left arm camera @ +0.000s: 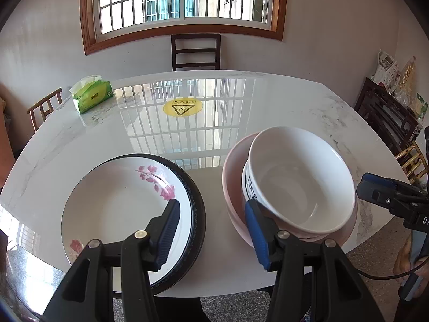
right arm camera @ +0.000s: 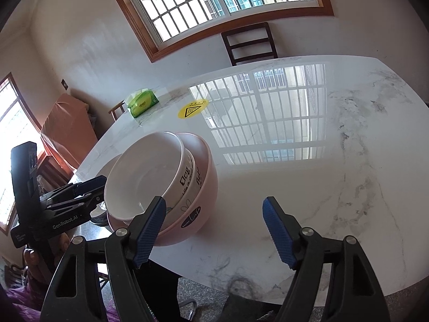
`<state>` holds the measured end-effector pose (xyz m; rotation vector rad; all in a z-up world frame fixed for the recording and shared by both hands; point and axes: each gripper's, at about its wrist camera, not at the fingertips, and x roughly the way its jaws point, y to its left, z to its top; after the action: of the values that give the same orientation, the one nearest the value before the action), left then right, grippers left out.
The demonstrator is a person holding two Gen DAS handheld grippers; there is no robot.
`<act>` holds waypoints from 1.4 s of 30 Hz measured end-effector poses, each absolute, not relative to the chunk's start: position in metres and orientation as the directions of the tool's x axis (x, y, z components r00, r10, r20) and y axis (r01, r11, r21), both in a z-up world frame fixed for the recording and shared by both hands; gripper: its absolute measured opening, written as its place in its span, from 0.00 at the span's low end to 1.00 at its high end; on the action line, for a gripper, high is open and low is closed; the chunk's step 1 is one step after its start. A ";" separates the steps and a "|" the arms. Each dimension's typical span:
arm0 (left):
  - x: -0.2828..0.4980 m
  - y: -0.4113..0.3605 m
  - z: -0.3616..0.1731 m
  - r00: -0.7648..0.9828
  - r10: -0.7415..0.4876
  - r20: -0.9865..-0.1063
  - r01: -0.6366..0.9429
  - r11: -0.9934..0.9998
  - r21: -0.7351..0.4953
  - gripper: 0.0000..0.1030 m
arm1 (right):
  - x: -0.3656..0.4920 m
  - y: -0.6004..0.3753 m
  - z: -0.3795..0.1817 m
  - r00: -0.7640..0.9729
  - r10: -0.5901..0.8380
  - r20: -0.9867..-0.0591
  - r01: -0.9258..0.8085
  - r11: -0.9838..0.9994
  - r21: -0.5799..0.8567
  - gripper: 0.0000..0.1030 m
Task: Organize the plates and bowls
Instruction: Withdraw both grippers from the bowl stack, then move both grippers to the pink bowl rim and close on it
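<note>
A white plate with pink flowers (left arm camera: pixel 120 209) lies on a dark-rimmed plate (left arm camera: pixel 197 214) at the table's near left. To its right a white bowl with black lettering (left arm camera: pixel 300 177) sits tilted inside a pink bowl (left arm camera: pixel 233 187). My left gripper (left arm camera: pixel 213 209) is open above the gap between plates and bowls, one finger over the plate's right edge, the other in front of the bowls' near-left rim. In the right wrist view my right gripper (right arm camera: pixel 214 209) is open and empty, its left finger in front of the white bowl (right arm camera: pixel 144 177) and pink bowl (right arm camera: pixel 206 187).
The white marble table (left arm camera: pixel 214 139) carries a green tissue pack (left arm camera: pixel 92 96) and a yellow warning sticker (left arm camera: pixel 183 108) further back. A dark chair (left arm camera: pixel 195 52) stands behind it under the window. The right gripper (left arm camera: pixel 362 185) shows at the bowls' right side.
</note>
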<state>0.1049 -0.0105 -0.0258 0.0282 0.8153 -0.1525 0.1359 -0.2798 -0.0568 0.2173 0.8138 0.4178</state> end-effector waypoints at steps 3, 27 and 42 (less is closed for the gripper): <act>0.105 -0.011 -0.027 0.676 -0.120 -0.727 0.144 0.989 -0.029 0.50 | 0.138 -0.278 -0.059 0.599 0.447 -0.664 -0.280 0.894 0.349 0.70; 0.122 -0.008 -0.030 0.616 -0.071 -0.785 0.112 0.994 -0.003 0.66 | 0.170 -0.275 -0.063 0.476 0.433 -0.766 -0.272 0.900 0.340 0.70; 0.152 0.009 -0.037 0.425 -0.172 -0.889 0.086 0.985 -0.150 0.66 | 0.205 -0.281 -0.071 0.295 0.480 -0.826 -0.226 0.875 0.428 0.75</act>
<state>0.1520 0.0093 -0.0371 -0.0861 1.1205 -0.1616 0.2054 -0.2806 -0.0706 0.2475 1.1832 0.4760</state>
